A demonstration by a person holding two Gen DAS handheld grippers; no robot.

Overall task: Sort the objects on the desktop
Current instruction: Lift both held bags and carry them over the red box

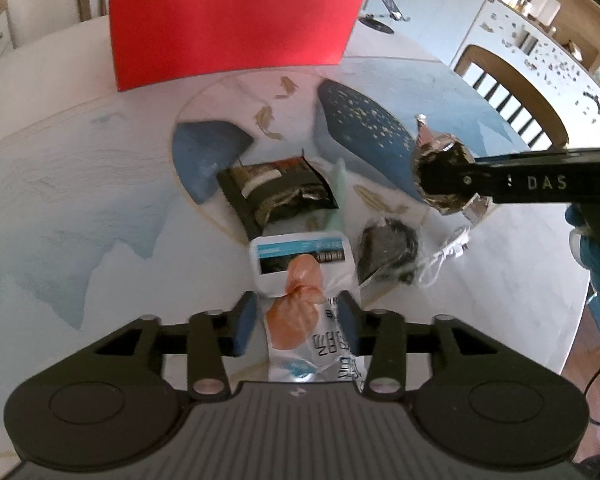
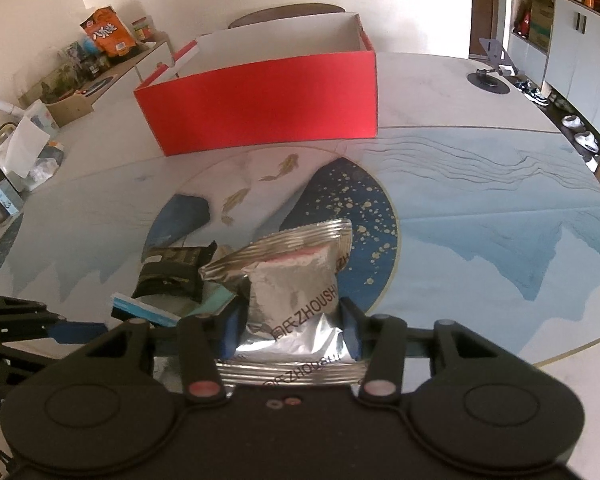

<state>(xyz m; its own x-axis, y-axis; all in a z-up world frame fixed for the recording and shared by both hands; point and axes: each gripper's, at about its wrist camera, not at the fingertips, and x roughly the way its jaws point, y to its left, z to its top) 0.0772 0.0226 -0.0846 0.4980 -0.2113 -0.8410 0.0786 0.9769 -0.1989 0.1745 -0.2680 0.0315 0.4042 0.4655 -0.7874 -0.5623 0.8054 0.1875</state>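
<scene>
My left gripper hangs low over the table with its jaws apart around a clear packet of orange snack. A gap shows at the left pad, and the packet looks to lie on the table. My right gripper is shut on a silver foil snack packet and holds it above the table. In the left wrist view that silver packet appears at the right, in the right gripper. An open red box stands at the back of the table.
Ahead of the left gripper lie a white box with a blue label, a black snack packet, a black item in a clear bag and a white cable. A phone stand sits at the far right. Chairs ring the round table.
</scene>
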